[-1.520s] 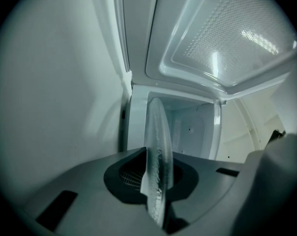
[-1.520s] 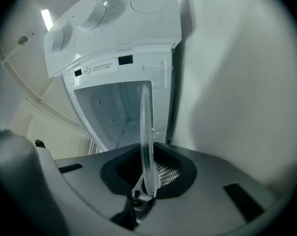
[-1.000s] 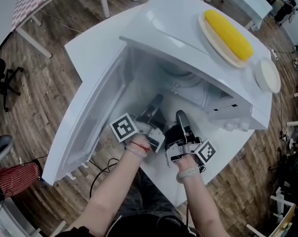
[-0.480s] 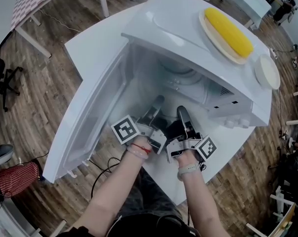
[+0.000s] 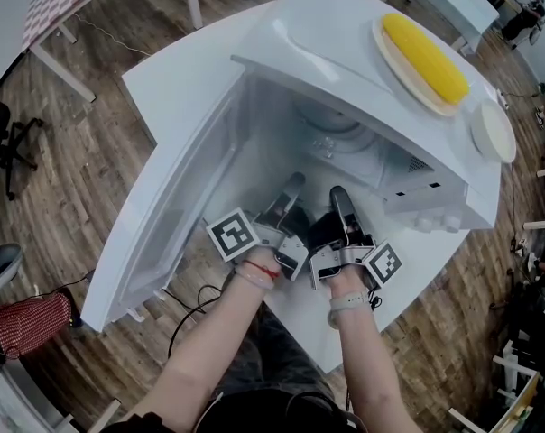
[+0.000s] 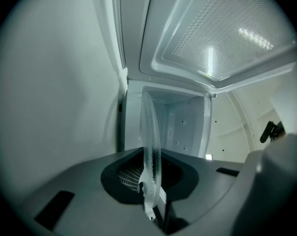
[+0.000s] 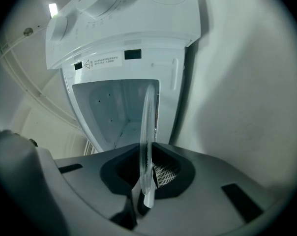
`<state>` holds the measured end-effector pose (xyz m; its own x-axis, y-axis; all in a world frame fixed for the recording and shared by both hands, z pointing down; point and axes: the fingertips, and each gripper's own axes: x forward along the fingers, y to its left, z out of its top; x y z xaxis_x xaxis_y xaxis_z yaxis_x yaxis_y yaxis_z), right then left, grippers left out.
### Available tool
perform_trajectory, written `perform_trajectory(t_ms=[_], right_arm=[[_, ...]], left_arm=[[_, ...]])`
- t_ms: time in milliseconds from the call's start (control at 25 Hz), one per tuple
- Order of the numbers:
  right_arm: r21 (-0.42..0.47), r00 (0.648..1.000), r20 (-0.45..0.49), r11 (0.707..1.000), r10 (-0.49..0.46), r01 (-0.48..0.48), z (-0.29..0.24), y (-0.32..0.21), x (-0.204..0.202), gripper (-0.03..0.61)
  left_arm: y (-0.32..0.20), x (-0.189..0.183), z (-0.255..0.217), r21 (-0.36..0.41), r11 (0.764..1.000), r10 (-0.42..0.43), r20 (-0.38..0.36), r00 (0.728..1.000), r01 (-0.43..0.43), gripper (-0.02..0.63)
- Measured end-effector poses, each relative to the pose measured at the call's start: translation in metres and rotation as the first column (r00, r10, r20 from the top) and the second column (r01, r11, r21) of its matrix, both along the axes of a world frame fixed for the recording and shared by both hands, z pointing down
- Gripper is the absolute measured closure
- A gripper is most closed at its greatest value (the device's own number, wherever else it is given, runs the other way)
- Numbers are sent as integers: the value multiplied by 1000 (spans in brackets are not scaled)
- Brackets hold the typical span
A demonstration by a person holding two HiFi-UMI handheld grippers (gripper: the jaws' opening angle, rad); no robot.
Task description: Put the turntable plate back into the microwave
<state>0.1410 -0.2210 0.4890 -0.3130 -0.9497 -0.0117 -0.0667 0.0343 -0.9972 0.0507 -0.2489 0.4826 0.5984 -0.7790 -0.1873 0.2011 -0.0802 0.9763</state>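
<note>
1. clamping the clear glass turntable plate (image 6: 149,141) with the left gripper (image 6: 151,183), shut tight on the near rim; plate seen edge-on, running straight out from between the jaws.
2. pinched likewise by the right gripper (image 7: 146,181), closed on another stretch of the same rim, again edge-on between the jaws.
3. from the head view: left gripper and right gripper close side by side, tips at the mouth of the microwave (image 5: 345,52); glass hard to make out from there.
4. just past the plate: open cavity (image 7: 114,112) with white walls; door (image 5: 169,215) swung wide to the left.
5. on top of the microwave: cream dish (image 5: 385,57) holding a yellow corn cob (image 5: 424,57); near it a small white round dish (image 5: 492,132), contents not readable.
6. under it all: white table (image 5: 178,79).
</note>
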Motion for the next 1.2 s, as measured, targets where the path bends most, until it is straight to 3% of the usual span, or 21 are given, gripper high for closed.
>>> perform_trajectory(t_ms=[240, 680, 920, 1200], right_arm=[[-6, 1000, -16, 1000, -2, 2, -2, -1, 1, 535], [-18, 1000, -6, 1000, -10, 10, -6, -4, 3, 534], [-21, 1000, -8, 1000, -6, 6, -5, -10, 5, 532], [-26, 1000, -8, 999, 18, -18, -5, -23, 10, 532]], left_arm=[[5, 0, -3, 14, 1000, 20, 26, 999, -21, 577], [17, -2, -3, 83, 993, 62, 220, 973, -82, 554], [24, 0, -2, 47, 995, 72, 189, 979, -83, 549], [30, 2, -6, 124, 984, 86, 311, 946, -130, 549]])
